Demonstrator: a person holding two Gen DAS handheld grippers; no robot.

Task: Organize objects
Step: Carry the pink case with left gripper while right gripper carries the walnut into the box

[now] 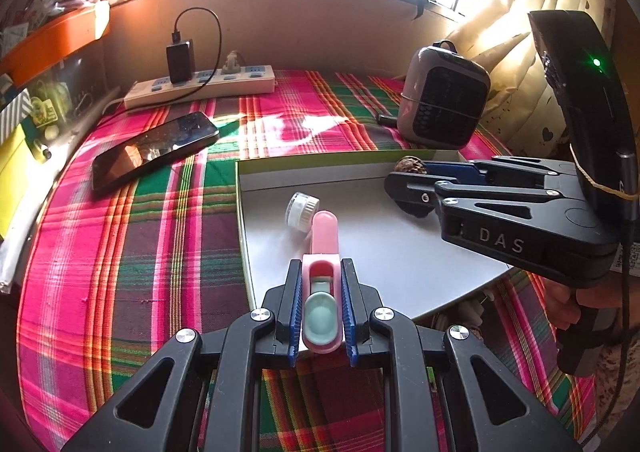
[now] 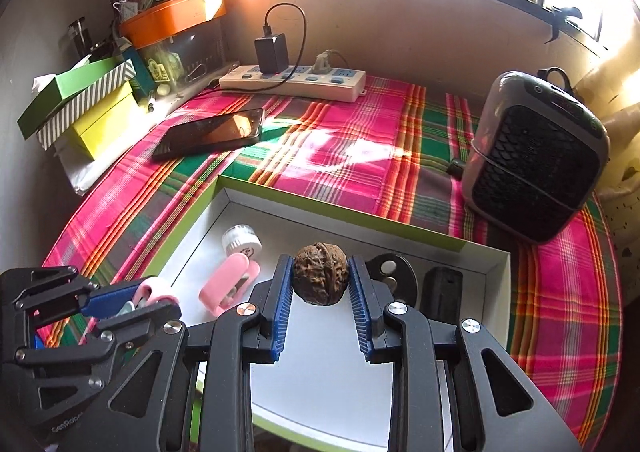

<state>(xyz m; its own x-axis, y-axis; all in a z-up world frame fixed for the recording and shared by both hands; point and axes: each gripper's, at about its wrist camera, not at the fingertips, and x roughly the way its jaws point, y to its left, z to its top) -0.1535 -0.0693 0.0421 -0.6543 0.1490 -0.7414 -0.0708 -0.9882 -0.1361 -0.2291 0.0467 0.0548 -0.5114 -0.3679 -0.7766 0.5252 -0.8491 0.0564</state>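
A shallow white box with a green rim (image 1: 240,219) (image 2: 340,211) lies on the plaid cloth. My left gripper (image 1: 322,272) is shut on a pink clip-like tool with a pale green thumb pad (image 1: 322,292), held over the box's near left part; it also shows in the right wrist view (image 2: 230,284). My right gripper (image 2: 320,272) is shut on a brown walnut (image 2: 320,274), held above the box floor; it shows in the left wrist view (image 1: 412,164) too. A small white capped bottle (image 1: 302,209) (image 2: 241,239) lies in the box.
A black round disc (image 2: 390,272) and a dark block (image 2: 442,292) lie in the box's right corner. A phone (image 1: 154,149), a power strip with charger (image 1: 200,85), a grey heater (image 1: 444,103) stand on the cloth. Stacked boxes (image 2: 80,111) sit at left.
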